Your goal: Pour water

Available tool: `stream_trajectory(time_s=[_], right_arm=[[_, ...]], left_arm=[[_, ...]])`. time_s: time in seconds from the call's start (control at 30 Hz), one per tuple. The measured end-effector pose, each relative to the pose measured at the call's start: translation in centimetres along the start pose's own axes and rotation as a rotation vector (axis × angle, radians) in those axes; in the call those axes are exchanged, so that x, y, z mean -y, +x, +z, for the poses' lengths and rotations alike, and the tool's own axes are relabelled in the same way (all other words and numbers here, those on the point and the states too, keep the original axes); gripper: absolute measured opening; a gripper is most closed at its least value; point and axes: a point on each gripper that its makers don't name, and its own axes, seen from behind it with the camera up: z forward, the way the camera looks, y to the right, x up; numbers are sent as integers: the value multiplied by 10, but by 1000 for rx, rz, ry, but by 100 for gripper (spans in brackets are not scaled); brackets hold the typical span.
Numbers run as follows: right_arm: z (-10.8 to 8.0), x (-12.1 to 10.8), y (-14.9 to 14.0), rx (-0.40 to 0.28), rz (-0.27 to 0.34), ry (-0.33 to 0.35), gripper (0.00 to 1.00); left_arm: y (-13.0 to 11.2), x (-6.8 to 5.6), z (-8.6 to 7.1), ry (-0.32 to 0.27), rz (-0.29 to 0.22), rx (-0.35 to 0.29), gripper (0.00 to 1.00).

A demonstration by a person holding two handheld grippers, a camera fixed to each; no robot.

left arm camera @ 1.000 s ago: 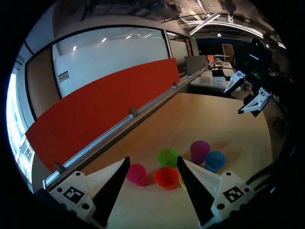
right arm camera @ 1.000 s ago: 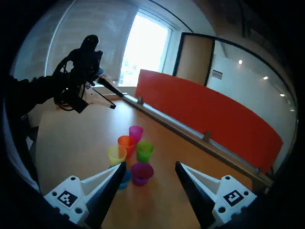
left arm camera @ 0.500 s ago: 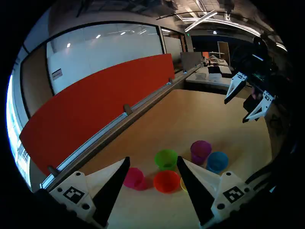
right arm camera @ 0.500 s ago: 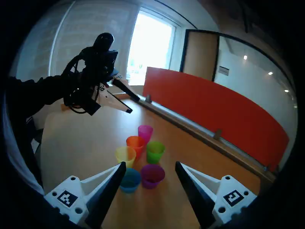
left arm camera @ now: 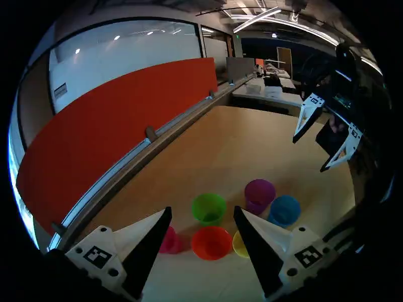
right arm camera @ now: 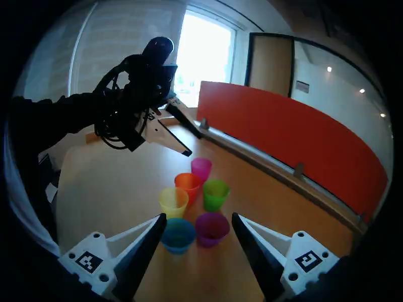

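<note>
A pale wooden table [left arm camera: 237, 146] runs along an orange-red partition [left arm camera: 101, 131] on its left side. Six plastic cups stand upright on the table in one tight cluster, one of each colour. In the left gripper view they read, left to right: pink cup [left arm camera: 171, 242], orange cup [left arm camera: 211, 242], green cup [left arm camera: 208, 208], yellow cup [left arm camera: 240, 244], purple cup [left arm camera: 260, 194], blue cup [left arm camera: 284, 210]. There are two grippers. The left gripper [left arm camera: 202, 209] hangs just above the cluster, fingers spread wide and empty, partly hiding the pink and yellow cups. Farther right, the right gripper [left arm camera: 308, 156] is held in the air over the table, also wide open and holding nothing. Whether any cup holds water cannot be told.
</note>
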Motion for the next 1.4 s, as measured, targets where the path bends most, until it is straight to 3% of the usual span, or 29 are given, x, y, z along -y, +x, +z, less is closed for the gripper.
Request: stream_trajectory(time_s=[0.9,1.4], right_arm=[[28,22,-49,73,-10,67,100],[38,27,-64,84,9,91,100]], left_arm=[[-26,-19,67,-119,53,146,91],[-39,-21,93,-131,75,227,91]])
